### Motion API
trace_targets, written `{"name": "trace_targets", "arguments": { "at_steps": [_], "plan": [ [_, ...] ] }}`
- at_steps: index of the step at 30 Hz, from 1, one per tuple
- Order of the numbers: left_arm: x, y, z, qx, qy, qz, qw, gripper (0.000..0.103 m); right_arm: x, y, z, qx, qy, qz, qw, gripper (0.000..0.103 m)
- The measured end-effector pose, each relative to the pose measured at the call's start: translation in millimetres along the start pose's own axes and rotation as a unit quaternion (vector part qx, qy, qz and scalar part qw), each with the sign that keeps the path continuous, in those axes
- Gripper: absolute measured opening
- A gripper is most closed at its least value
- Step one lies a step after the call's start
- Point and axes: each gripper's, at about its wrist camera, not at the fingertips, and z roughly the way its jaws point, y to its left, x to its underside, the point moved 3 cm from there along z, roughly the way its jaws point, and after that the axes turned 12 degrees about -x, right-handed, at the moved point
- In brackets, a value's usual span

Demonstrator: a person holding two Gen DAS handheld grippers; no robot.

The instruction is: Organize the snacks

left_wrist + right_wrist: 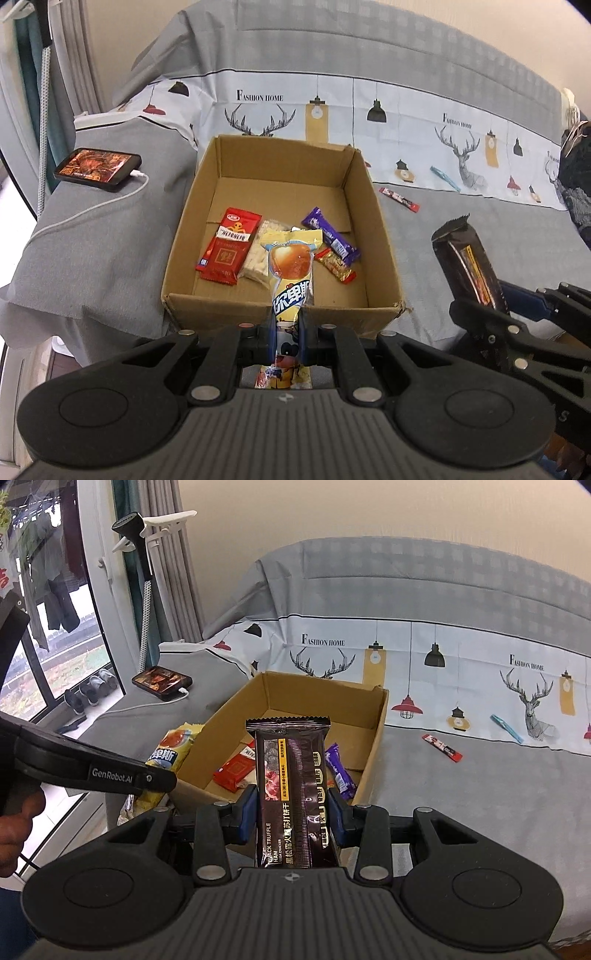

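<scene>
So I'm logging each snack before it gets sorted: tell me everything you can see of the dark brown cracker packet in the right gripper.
The dark brown glossy cracker packet is a flat oblong plastic wrapper with a serrated top seal, a yellow stripe, a picture of ham and the words Black Truffle Ham. It stands upright, clamped at its lower half between the blue pads of the right gripper, its top free. It is held near the front edge of the open cardboard box, not in it.

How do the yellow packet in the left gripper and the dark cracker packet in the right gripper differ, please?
The yellow packet is bright, with a round orange picture; the cracker packet is dark brown with a yellow stripe. The yellow packet is narrower than the cracker packet, so the left gripper is closed tighter than the right gripper. Both are clamped, held just short of the cardboard box.
</scene>
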Motion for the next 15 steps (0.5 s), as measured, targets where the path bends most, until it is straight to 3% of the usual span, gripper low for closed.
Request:
{"name": "trace_targets", "arguments": {
  "at_steps": [15],
  "plan": [
    [1.2,-0.4,6.5,0.006,0.006,-0.004,1.0000,0.012,0.3,-0.2,4.8,0.001,0.011,0.004,1.000,0.041]
  ]
}}
